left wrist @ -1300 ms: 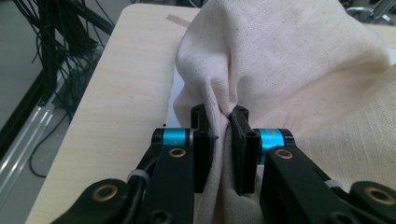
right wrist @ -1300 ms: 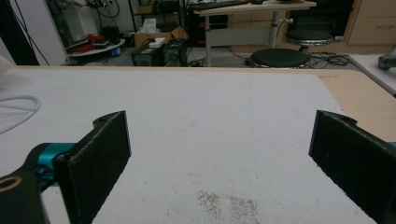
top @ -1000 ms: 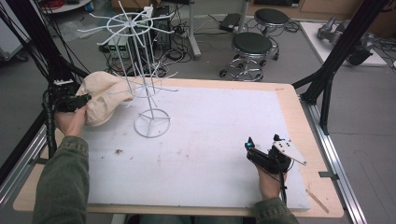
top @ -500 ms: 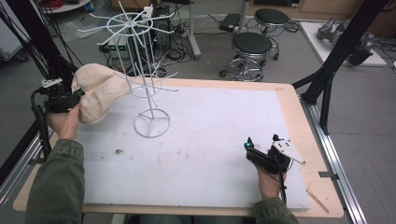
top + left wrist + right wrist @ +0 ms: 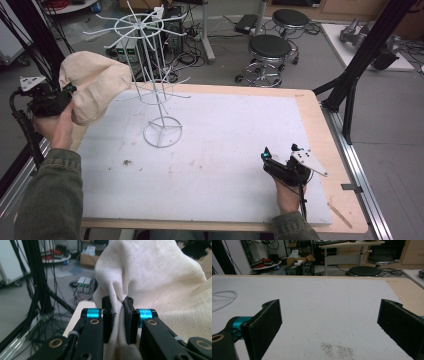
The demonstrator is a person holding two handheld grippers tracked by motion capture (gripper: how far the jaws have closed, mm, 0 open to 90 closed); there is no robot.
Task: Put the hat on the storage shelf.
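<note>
A cream cloth hat hangs in the air at the table's far left, bunched and lifted above the surface. My left gripper is shut on a fold of the cream cloth hat, the cloth pinched between both pads, with my left gripper seen close up in its own view. A white wire rack with radiating arms stands just right of the hat on its ring base. My right gripper rests low near the table's front right, and my right gripper stands wide open with nothing between its pads.
A white mat covers the wooden table. Dirt specks mark the mat ahead of the right gripper. Black frame legs, stools and cables lie beyond the far edge.
My left gripper has lifted the hat up and slightly left, off the table. The right gripper has stayed put.
</note>
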